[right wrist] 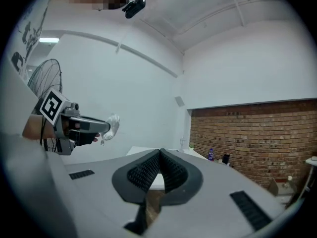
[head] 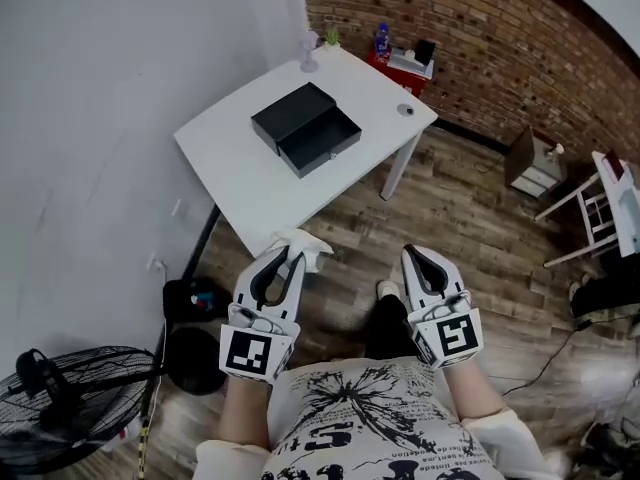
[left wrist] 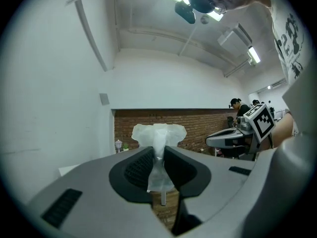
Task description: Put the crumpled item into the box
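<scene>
Box (head: 306,126) open on table (head: 225,163); fan (head: 62,400) left.

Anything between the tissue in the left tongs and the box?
Nothing visible. The left tongs hold the tissue near the table corner; only bare top lies between it and the open box.

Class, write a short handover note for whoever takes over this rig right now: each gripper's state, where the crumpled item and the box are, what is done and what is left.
Left gripper: shut on the crumpled paper, which sticks out past the jaw tips.
Right gripper: shut, nothing between the jaws.
Box: black, open and empty on the white table, ahead of both grippers.
Done: the paper is picked up and held near the table's near corner.
Left: carry the paper over the box and let it go inside.
</scene>
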{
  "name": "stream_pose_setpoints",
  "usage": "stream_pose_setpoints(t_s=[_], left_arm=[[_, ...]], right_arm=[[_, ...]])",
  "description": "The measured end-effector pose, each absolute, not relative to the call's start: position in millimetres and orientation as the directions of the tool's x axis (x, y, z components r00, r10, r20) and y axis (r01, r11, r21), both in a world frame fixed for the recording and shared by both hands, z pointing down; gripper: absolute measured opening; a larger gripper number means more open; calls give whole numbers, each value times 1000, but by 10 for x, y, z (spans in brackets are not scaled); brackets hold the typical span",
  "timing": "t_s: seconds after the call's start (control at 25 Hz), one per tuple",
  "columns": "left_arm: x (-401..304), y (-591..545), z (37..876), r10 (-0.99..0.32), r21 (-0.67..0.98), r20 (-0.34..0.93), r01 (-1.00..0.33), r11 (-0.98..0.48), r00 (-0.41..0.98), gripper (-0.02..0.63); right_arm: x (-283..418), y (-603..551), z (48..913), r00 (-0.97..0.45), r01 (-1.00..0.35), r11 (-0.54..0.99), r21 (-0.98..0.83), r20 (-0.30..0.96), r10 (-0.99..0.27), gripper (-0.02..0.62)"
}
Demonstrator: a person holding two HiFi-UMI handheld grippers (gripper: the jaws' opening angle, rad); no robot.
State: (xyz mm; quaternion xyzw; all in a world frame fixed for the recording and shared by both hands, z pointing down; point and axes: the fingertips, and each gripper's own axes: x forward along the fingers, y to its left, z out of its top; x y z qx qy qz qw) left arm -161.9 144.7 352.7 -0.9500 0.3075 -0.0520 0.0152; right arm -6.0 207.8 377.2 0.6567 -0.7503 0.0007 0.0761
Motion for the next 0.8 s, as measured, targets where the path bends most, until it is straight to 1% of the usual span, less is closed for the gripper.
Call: stream_pose_setpoints(t_s=[0.12,0.32,0.4,0.6,0.72,0.8], left_arm=[[-1361,1178,3635,-622,-54,83,-619,-783,779,81],[-722,573,3535,-689,-60,50,-687,-725,723,81],[-498,317,3496,-735,-46,19,-734,-678,678,81],[-47,-150,3430,-819,-36,-7,-818,-573,574,81],[98,-358,3455,-858,-63,15,-856,-514,514,81],[150,-514,3518,-872,-90,52,-867,-490,487,81]], right_arm=[[190,1728,3837,-190,-972,205,118,123,-974,15],[885,924,3726,-281,-946,295,134,116,-953,15],[1117,587,3738,-333,-927,348,137,124,-935,15],[1497,-72,3704,-479,-854,497,154,136,-867,15],[1634,-371,3672,-543,-813,559,162,133,-829,15],[1674,-567,3690,-576,-790,592,158,139,-806,15]])
